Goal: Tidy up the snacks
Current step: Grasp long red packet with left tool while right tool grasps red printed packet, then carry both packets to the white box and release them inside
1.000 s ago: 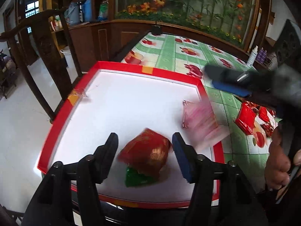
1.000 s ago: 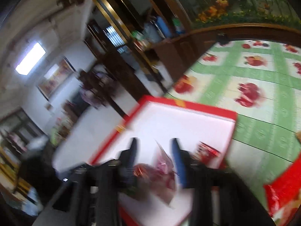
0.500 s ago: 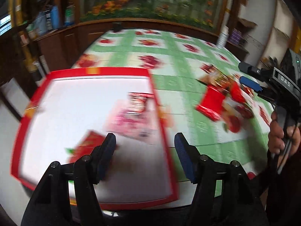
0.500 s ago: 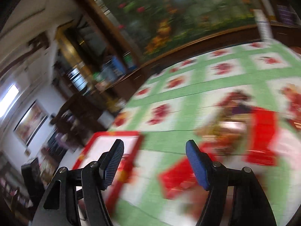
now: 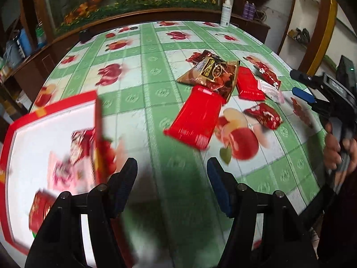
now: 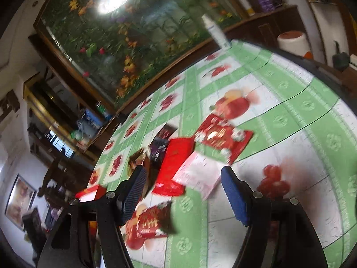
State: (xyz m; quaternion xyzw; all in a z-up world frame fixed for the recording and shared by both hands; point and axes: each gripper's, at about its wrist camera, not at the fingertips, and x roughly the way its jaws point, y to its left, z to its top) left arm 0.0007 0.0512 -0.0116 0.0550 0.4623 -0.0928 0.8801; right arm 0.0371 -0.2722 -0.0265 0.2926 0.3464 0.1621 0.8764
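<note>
A red-rimmed white tray (image 5: 26,147) sits at the table's left and holds a pink packet (image 5: 67,169) and a red packet (image 5: 41,207). Several snack packets lie loose on the green fruit-print tablecloth: a long red packet (image 5: 196,116), a brown-gold bag (image 5: 212,73), and small red packets (image 5: 263,115). My left gripper (image 5: 171,183) is open and empty above the cloth, right of the tray. My right gripper (image 6: 184,192) is open and empty, over a white-pink packet (image 6: 200,176) and a red packet (image 6: 174,167). It also shows in the left wrist view (image 5: 301,84).
A white bottle (image 5: 225,11) stands at the table's far edge. A large flower painting (image 6: 125,33) and wooden cabinets back the table. A dark bag (image 6: 158,149) lies among the packets. The tray's red corner (image 6: 89,193) shows at left.
My right gripper let the pink packet go in the tray and swung right to the loose packets. My left gripper swung right, off the tray, leaving the red packet there.
</note>
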